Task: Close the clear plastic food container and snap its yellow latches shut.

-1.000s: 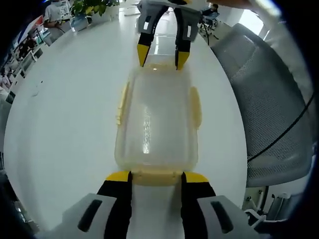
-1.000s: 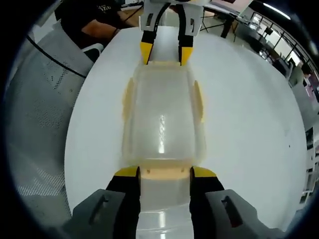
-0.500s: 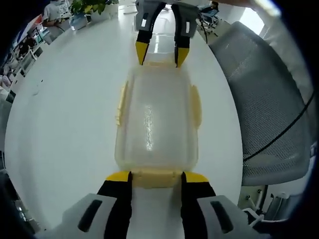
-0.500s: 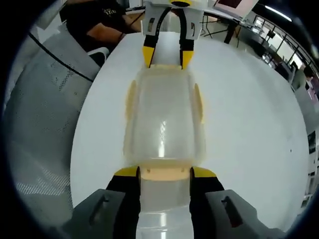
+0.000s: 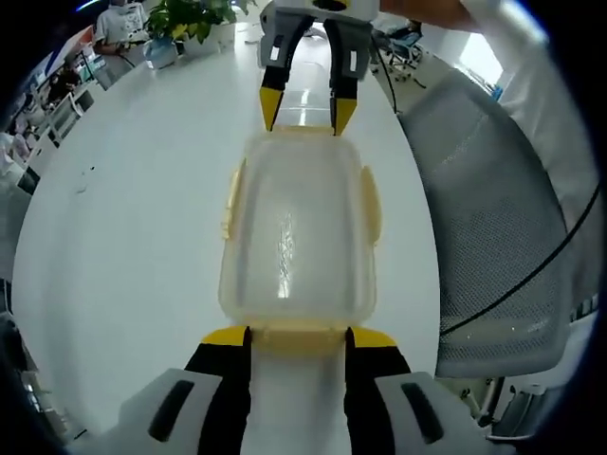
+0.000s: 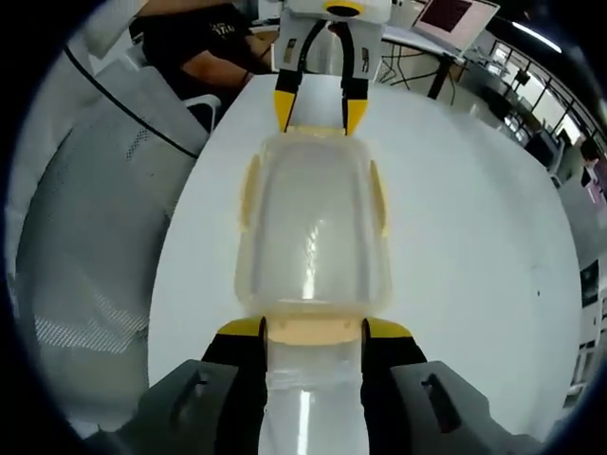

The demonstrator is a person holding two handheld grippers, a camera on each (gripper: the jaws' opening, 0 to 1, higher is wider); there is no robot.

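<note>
- Lying lengthwise between the 2 grippers, the container (image 5: 296, 237) rests on the white table (image 5: 123, 237).
- Left gripper (image 5: 289, 334) and right gripper (image 6: 314, 327) stand parted, each straddling an end latch, equally near.

I cannot read any text, label, brand or number in my two views. On the black shirt (image 6: 204, 38) of the person sitting at the far left in my right gripper view there are some small white marks, but they are too blurred for me to tell the letters.
</note>
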